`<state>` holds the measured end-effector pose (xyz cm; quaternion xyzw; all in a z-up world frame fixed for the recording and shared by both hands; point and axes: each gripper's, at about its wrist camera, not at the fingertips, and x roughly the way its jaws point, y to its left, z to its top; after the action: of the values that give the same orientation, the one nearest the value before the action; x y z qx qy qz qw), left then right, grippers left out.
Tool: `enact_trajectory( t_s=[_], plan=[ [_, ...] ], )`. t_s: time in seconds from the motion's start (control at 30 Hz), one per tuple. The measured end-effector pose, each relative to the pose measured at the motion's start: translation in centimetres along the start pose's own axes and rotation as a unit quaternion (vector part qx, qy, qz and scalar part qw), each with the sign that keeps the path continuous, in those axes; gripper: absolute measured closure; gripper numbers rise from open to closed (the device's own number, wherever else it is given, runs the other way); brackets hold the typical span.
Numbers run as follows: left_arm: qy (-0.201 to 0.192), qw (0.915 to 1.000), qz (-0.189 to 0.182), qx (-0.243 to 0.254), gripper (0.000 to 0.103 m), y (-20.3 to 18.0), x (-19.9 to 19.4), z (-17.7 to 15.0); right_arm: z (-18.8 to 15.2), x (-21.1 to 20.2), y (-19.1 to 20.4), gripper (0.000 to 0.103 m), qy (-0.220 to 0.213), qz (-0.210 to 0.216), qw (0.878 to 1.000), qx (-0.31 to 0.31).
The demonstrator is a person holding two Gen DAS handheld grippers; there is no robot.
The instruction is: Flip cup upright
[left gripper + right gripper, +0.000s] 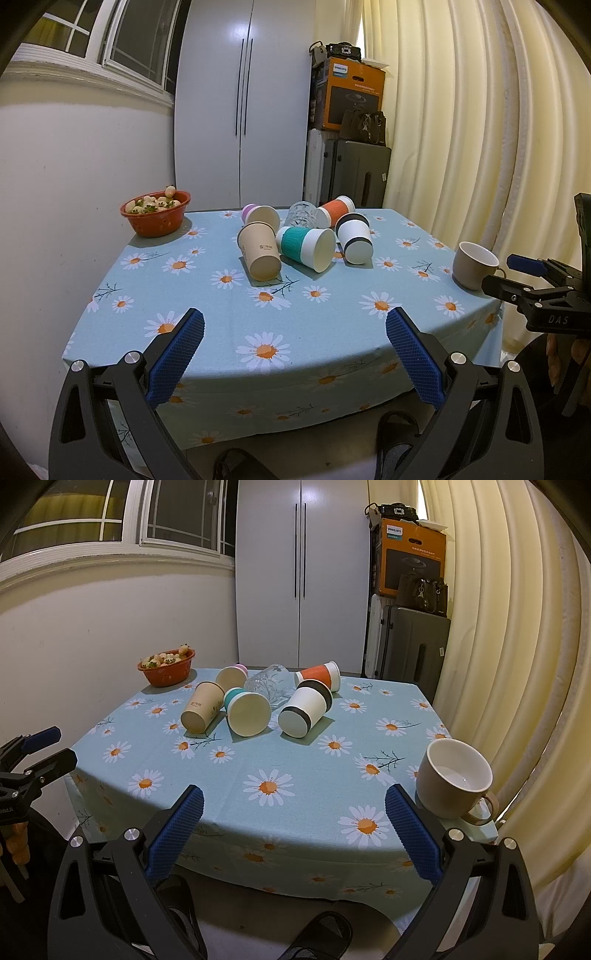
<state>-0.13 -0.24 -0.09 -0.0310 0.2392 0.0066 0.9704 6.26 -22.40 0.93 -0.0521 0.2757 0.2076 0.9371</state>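
Observation:
Several cups lie on their sides in a cluster at the table's far middle: a tan paper cup (258,253) (201,710), a teal-sleeved cup (304,248) (245,712), a black-banded white cup (354,238) (306,710), an orange-sleeved cup (334,212) (319,675), a pink cup (260,216) (232,676) and a clear glass (302,214) (267,685). A beige mug (474,264) (452,779) stands upright at the right edge. My left gripper (294,332) is open and empty over the near edge. My right gripper (294,810) is open and empty, left of the mug.
A red bowl of strawberries (157,214) (168,667) sits at the far left corner of the daisy tablecloth (221,314) (295,760). A white wardrobe (243,99), suitcases and a box (349,94) stand behind. Curtains (461,129) hang on the right.

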Motion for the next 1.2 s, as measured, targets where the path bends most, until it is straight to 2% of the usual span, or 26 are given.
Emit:
enact_trajectory(
  t_s=[0.2, 0.4, 0.7, 0.93, 1.2],
  plan=[
    [0.008, 1.0000, 0.003, -0.003, 0.007, -0.5, 0.2, -0.1, 0.0, -0.1, 0.2, 0.005, 0.002, 0.002, 1.000, -0.005],
    [0.032, 0.9991, -0.017, -0.022, 0.007, 0.2, 1.4, 0.4, 0.8, 0.4, 0.2, 0.005, 0.016, 0.012, 1.000, -0.002],
    [0.071, 0.9948, -0.031, -0.066, 0.007, 2.7, 4.8, 3.4, 4.0, 4.5, -0.1, 0.005, 0.054, 0.054, 0.997, 0.010],
    [0.117, 0.9866, -0.039, -0.107, 0.007, 4.6, 9.5, 7.0, 6.8, 7.6, 1.1, 0.005, 0.071, 0.082, 0.994, -0.006],
    [0.191, 0.9756, -0.024, -0.105, 0.008, 5.3, 16.1, 10.0, 9.5, 11.7, 1.5, 0.005, 0.094, 0.103, 0.990, -0.017]
  ],
)
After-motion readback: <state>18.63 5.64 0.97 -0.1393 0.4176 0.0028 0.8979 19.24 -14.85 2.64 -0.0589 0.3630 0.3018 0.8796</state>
